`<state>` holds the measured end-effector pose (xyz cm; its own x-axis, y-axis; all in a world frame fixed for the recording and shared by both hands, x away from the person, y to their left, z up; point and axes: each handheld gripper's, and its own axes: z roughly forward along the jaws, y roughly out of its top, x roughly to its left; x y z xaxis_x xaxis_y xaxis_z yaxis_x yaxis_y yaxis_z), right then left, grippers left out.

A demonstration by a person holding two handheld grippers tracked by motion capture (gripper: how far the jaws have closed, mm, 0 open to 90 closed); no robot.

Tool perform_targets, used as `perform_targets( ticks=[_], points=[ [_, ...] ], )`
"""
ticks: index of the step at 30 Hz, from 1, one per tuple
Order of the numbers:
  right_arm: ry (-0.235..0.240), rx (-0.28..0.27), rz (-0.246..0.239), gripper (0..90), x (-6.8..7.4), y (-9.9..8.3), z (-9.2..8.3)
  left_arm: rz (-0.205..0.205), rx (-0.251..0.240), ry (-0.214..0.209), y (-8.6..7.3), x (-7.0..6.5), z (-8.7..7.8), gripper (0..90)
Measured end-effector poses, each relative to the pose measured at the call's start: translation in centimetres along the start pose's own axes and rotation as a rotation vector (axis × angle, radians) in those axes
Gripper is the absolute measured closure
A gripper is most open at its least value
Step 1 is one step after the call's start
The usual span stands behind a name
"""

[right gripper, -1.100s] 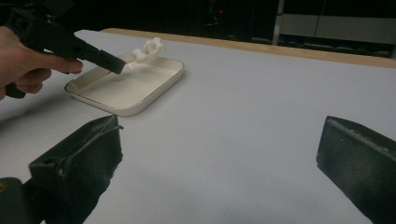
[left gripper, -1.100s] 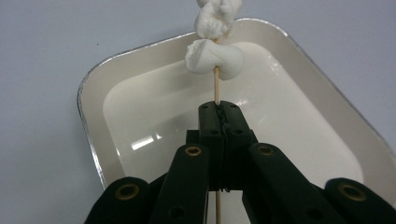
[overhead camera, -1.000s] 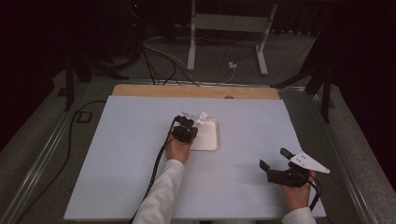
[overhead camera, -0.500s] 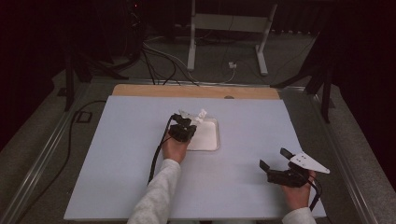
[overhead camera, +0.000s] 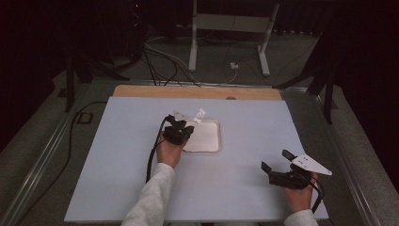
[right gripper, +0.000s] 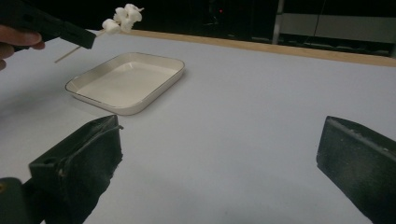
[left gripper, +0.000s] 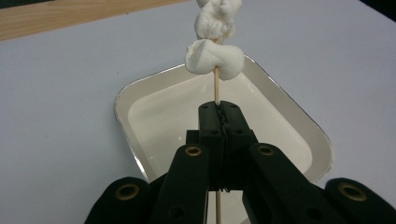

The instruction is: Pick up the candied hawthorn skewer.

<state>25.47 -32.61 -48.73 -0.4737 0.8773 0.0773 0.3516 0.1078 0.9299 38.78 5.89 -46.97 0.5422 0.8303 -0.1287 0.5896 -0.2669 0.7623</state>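
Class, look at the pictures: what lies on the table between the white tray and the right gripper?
Nothing: in the right gripper view, bare table runs from the right gripper to the white tray.

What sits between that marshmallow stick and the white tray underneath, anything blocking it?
Nothing visible. The left gripper is shut on the skewer, which carries marshmallows just above the tray. The tray looks empty, with only open air between them.

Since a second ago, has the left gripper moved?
Yes. In the high view the left gripper, shut on the marshmallow skewer, has drawn back from over the white tray toward its left edge and the person.
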Motion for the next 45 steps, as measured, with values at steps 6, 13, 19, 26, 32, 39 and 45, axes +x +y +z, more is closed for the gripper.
perform_targets(
  ticks=[6, 13, 19, 26, 32, 39, 45],
  points=[
    [0.000, 0.001, 0.000, 0.3, 0.0, 0.0, 0.0, 0.005, -0.022, -0.024, -0.4, 0.7, -1.6, 90.0],
    [0.000, 0.006, -0.001, 0.3, 0.1, 0.0, 0.1, 0.002, -0.048, -0.038, -1.1, 1.7, -3.7, 90.0],
    [-0.002, 0.004, -0.003, 0.3, 0.2, 0.0, 0.1, 0.008, -0.066, -0.038, -2.2, 2.4, -5.1, 90.0],
    [0.001, 0.005, -0.002, 0.3, 0.4, 0.0, 0.3, 0.043, -0.102, -0.047, -3.2, 2.9, -6.9, 90.0],
    [0.025, 0.000, 0.012, 0.3, 0.8, 0.1, 0.5, 0.065, -0.135, -0.057, -3.8, 3.2, -8.0, 90.0],
    [0.101, -0.009, 0.036, 0.3, 1.3, 1.7, 0.9, 0.105, -0.156, -0.083, -4.5, 2.8, -8.7, 90.0],
    [0.177, -0.078, 0.036, 0.3, 1.3, 4.3, 1.4, 0.130, -0.162, -0.101, -4.7, 2.3, -8.8, 90.0]
  ],
)
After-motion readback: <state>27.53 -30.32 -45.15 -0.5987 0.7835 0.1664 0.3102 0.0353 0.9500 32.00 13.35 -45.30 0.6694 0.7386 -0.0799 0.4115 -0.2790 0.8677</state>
